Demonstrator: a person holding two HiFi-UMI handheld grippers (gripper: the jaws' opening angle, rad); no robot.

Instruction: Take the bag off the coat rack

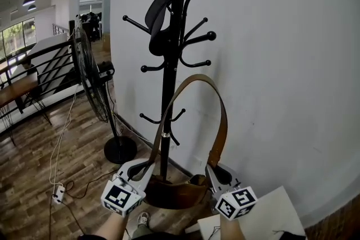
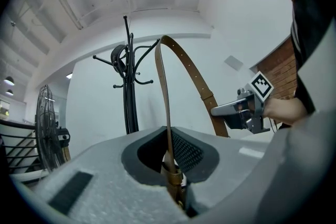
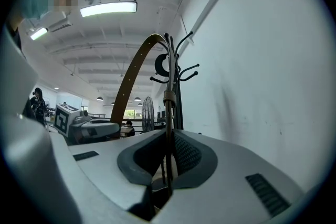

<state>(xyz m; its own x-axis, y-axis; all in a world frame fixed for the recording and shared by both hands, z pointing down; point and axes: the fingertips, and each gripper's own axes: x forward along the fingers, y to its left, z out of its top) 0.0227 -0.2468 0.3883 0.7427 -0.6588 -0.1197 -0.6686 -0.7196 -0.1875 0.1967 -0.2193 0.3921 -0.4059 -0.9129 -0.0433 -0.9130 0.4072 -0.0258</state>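
The black coat rack (image 1: 171,64) stands against the white wall. Below it, between my two grippers, hangs the brown leather bag (image 1: 181,189). Its strap (image 1: 194,78) arches up in front of the pole, and its top sits just under the lower hooks, resting on none that I can see. My left gripper (image 1: 136,170) is shut on the strap's left end by a brass buckle (image 2: 172,174). My right gripper (image 1: 218,172) is shut on the strap's right end (image 3: 168,128). In the left gripper view the strap (image 2: 181,57) curves free to the right of the rack (image 2: 128,86).
A black cap (image 1: 159,18) hangs high on the rack. A standing fan (image 1: 90,78) with a round base (image 1: 120,150) is to the left, a railing (image 1: 45,70) behind it. Cables and a power strip (image 1: 58,194) lie on the wood floor. A white surface (image 1: 275,208) is at lower right.
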